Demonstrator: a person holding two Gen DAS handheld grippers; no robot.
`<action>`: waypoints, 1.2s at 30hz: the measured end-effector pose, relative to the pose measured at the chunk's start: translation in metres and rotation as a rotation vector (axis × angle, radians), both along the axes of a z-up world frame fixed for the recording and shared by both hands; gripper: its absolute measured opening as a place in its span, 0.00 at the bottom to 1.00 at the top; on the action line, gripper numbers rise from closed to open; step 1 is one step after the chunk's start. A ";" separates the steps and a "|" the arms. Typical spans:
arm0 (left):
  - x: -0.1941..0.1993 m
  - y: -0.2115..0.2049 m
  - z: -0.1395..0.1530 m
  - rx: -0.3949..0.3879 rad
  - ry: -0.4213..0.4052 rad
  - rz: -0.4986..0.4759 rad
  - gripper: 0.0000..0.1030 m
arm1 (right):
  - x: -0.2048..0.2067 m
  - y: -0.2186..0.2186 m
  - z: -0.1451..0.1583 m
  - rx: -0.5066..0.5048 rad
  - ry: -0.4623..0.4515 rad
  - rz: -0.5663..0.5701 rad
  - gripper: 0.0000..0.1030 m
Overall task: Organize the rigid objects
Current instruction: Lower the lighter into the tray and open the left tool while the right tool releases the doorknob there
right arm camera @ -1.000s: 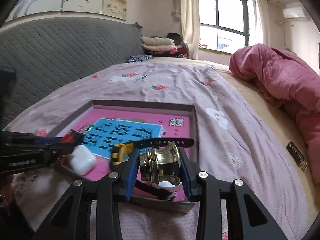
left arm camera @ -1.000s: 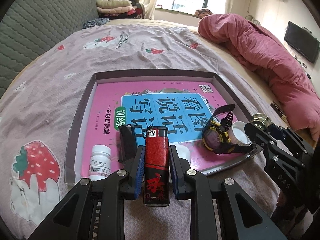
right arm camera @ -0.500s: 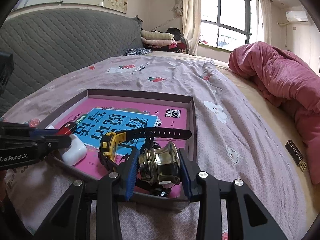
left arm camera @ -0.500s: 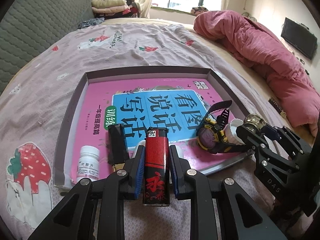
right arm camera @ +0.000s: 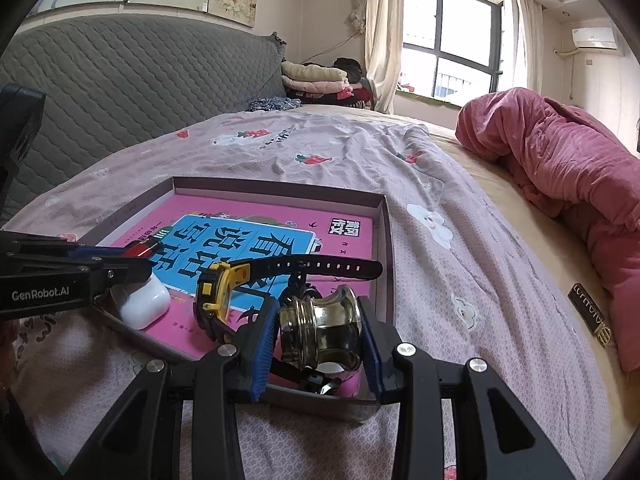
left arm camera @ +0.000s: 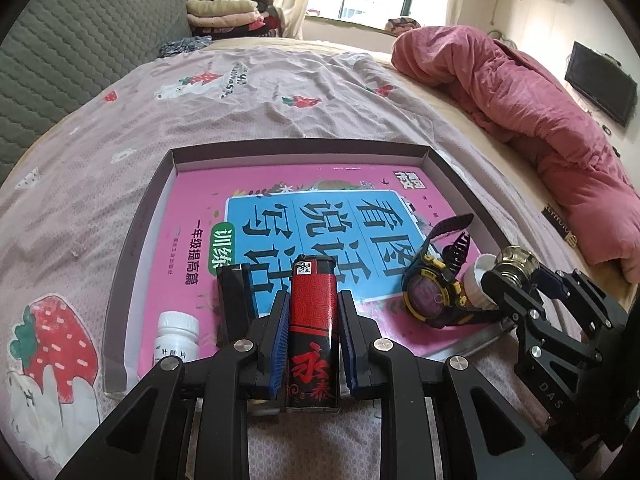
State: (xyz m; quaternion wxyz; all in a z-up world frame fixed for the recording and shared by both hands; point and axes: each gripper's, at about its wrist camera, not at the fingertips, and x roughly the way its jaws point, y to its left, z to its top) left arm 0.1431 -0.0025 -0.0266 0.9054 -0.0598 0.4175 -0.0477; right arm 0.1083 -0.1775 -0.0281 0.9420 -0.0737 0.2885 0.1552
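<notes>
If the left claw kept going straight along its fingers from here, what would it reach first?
Probably the pink book lying in the tray. The left claw, shut on the lighter, points over the tray's near edge. The black block sits just left of that line; depth is uncertain.

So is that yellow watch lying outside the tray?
No, the watch lies inside the tray, on the pink book near its right corner.

The lighter (left arm camera: 313, 332) is showing glossy red plastic; the brass knob (right arm camera: 320, 330) is gleaming polished metal; the bedsheet (right arm camera: 432, 280) is looking matt cloth.
</notes>
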 end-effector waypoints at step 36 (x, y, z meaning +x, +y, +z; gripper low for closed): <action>-0.003 0.020 0.000 -0.031 -0.002 0.050 0.27 | -0.005 -0.003 0.005 0.040 -0.008 0.015 0.52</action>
